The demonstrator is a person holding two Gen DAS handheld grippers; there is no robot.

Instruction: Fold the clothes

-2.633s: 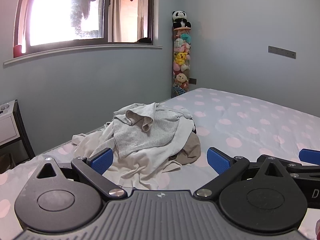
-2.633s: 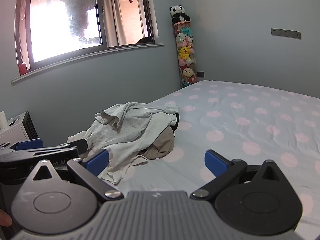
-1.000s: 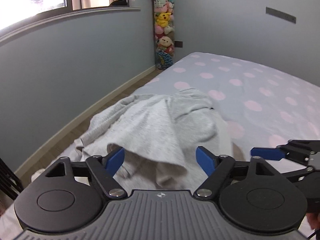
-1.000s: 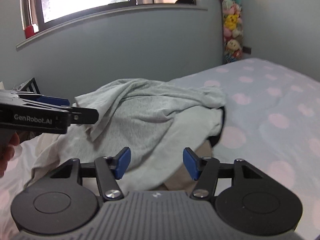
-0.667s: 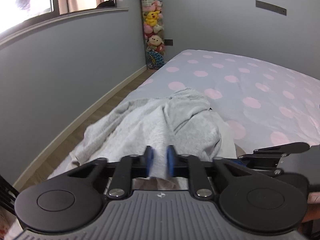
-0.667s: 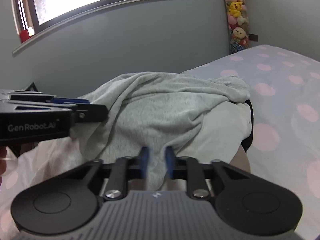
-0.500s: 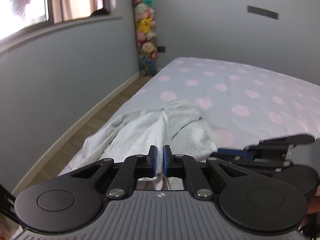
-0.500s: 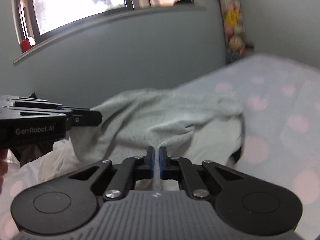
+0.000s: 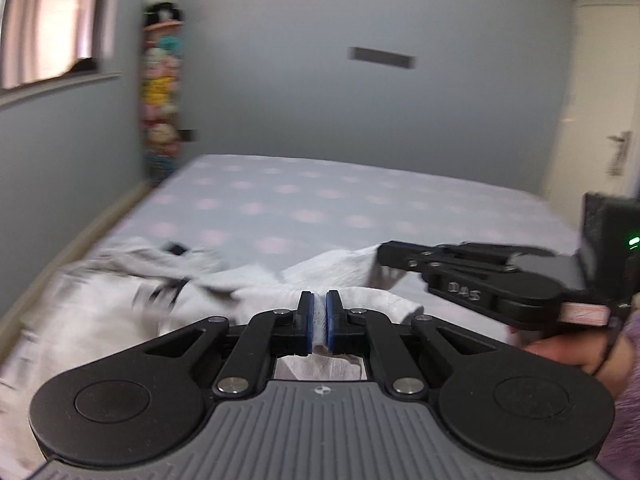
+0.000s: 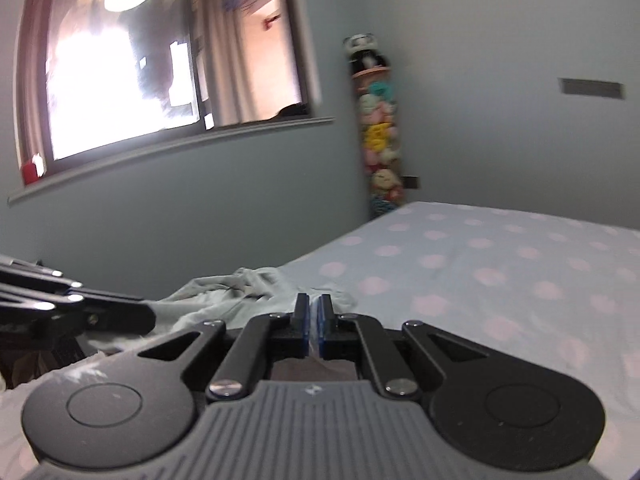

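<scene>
left gripper [image 9: 319, 318] pinches grey garment [image 9: 120, 300] | right gripper [image 10: 313, 320] pinches it too | risk: thin bite slips, cloth drags other clothes at bed [image 10: 500, 280] edge

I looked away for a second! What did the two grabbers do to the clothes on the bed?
Both went from open to shut: the left gripper and right gripper each pinched the grey garment and are pulling it off the pile. The polka-dot bed and stuffed toys stayed put.
</scene>
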